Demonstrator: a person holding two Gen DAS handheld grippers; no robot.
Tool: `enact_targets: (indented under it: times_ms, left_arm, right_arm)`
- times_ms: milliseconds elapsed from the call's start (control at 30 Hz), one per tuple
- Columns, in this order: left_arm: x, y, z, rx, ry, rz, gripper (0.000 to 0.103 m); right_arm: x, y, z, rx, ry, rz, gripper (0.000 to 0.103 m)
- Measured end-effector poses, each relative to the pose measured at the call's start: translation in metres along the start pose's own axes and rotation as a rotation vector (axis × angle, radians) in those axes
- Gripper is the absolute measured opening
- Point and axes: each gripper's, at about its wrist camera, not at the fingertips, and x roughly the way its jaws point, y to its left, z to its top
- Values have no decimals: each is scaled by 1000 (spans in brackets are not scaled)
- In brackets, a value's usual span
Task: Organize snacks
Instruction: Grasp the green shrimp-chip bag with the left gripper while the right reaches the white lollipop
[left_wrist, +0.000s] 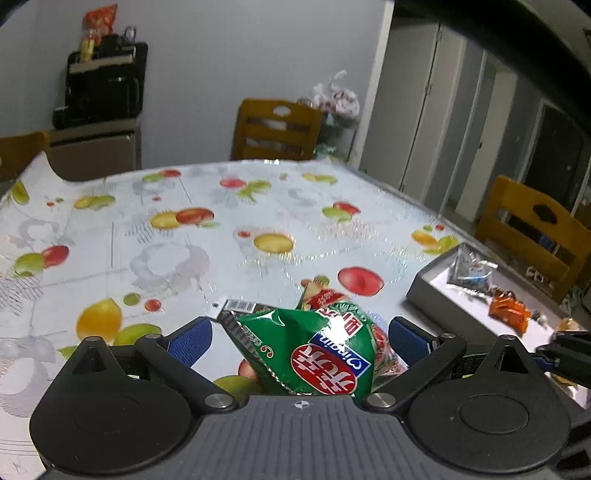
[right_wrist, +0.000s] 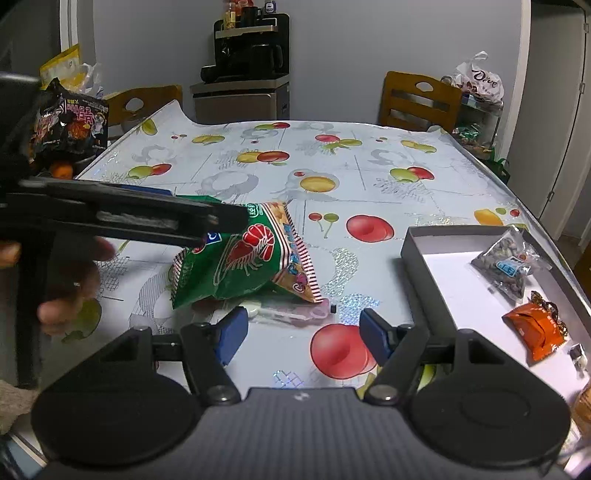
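Your left gripper is straddling the green shrimp-chip bag, its blue pads wide apart on either side and not yet pressing the foil, so it is holding nothing. To do this step well, you are best closing on the crumpled upper part of the bag, where the foil bunches, rather than on the puffed belly, which would likely slide out. Squeeze gently; the chips inside will probably crush. A second snack packet is lying just under the green bag, so check you are pinching only one before lifting toward the grey box.

Your right gripper is hovering open and empty above the desk, near its front edge, with a pink wrapped sweet just ahead of its fingers.

The grey box is sitting by the desk's right edge and is already holding a clear seed packet and an orange wrapped snack.

The desk is wearing a glossy fruit-print cover. Wooden chairs are standing around it, a black appliance is resting on a cabinet against the back wall, and pale wardrobe doors are lining the right side.
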Motion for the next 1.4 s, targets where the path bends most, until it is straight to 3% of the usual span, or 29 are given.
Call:
enact_targets:
  times_ms: [167,233,367,667,967,1067,1133,1400]
  left_arm:
    - [15,-6,-2,12,27,0,101]
    - [16,-9,-2,27,22,14,90]
    - [11,-8,-2,40,18,30,85]
    - [-52,12,-4,47,-81,127,84]
    - [-91,24,-26,2,-44,130,84]
    - [-95,24,-30,-3,-40,137,84]
    - [-97,24,-30,0,-42,138,84]
    - [-95,19,-31,1,-38,120,84]
  right_arm:
    - [2,0,-3,-10,3,5,68]
    - [4,-1,-4,-11,7,4,68]
    - [10,-3,-6,-17,-1,8,68]
    - [34,6,-10,-164,-42,50,68]
    - [73,17,-5,-300,11,117,68]
    - [78,14,-4,-283,5,142,67]
    - [80,10,-2,-247,27,167,46]
    - [59,13,-13,-223,25,173,9]
